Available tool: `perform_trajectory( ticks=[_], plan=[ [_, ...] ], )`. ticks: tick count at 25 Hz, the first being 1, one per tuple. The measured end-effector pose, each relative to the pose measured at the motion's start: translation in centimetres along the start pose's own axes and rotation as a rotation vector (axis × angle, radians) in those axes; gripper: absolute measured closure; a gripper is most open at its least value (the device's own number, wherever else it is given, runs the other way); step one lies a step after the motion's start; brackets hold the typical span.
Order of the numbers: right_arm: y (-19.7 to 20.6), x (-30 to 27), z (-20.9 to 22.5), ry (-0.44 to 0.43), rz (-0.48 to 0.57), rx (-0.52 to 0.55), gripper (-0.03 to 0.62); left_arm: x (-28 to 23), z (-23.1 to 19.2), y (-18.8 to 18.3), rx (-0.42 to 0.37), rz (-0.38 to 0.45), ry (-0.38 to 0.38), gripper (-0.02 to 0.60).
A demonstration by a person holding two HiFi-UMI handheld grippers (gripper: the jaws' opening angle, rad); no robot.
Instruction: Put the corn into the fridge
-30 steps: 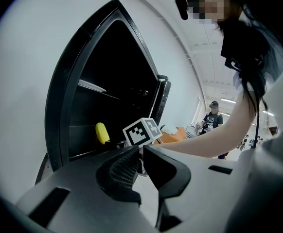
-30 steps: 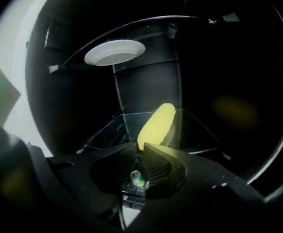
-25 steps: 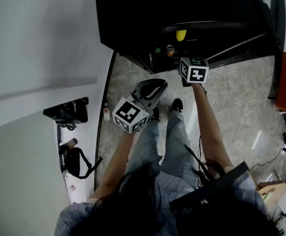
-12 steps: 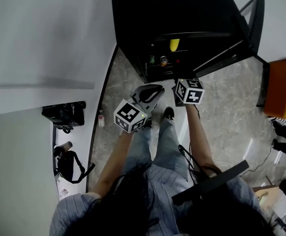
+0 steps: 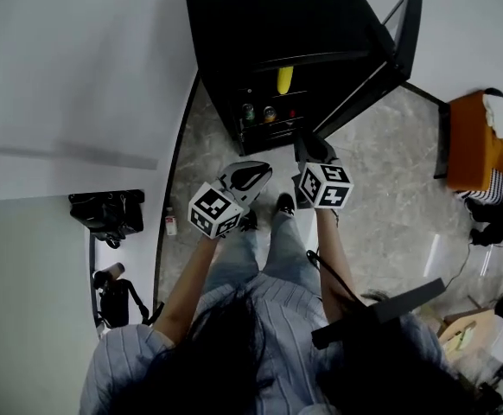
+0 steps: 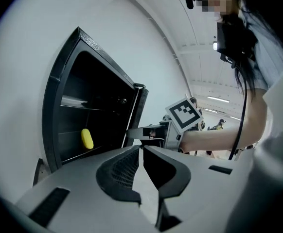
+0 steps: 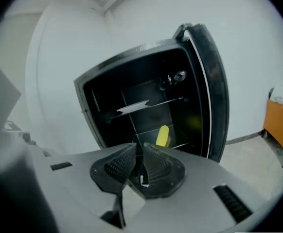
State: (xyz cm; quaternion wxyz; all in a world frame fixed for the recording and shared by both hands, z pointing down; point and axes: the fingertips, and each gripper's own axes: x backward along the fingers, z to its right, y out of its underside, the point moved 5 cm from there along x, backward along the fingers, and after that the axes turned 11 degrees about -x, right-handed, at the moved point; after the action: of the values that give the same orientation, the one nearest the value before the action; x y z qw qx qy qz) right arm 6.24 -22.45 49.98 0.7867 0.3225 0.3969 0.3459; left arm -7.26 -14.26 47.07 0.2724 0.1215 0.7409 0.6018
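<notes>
Stone-patterned floor [image 5: 390, 171] meets a white wall, against which stands the black fridge [image 5: 269, 15]. Its door [image 5: 381, 50] is swung wide open to the right in the head view, so the dark interior and its glass shelves are exposed. An orange piece of furniture [image 5: 467, 141] stands at the floor's right edge, well apart from the fridge. A person stands facing the open fridge with both forearms extended.

The left gripper [image 5: 256, 173] is held in front of the fridge and points toward the open compartment. Its jaws are closed tip to tip, with nothing between them. The right gripper [image 5: 310, 148] is just beside it, nearer the door's lower edge. Its jaws are drawn together to a narrow slit and are likewise empty.

The corn [image 5: 284, 79], a small yellow piece, rests on a glass shelf inside the fridge, clear of both grippers. Several small containers [image 5: 258, 113] sit on the level beneath that shelf.
</notes>
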Motion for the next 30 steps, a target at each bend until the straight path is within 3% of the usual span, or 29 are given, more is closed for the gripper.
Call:
perform_trajectory(
  ticks=[10,18,30],
  plan=[
    [0.4,6.7,-4.6,-0.003,0.062,-0.043,0.542,3.6,1.9,-2.4,-0.034,0.064,0.052,0.563],
    [2.1,10.6,-7.7,0.000,0.046,-0.031,0.545,6.3,3.3,-1.4,-0.025,0.054,0.107,0.563],
    [2.9,13.6,-8.8,-0.034,-0.007,-0.011,0.548,6.9,4.0,-0.9,0.038,0.066,0.060,0.563]
  ],
)
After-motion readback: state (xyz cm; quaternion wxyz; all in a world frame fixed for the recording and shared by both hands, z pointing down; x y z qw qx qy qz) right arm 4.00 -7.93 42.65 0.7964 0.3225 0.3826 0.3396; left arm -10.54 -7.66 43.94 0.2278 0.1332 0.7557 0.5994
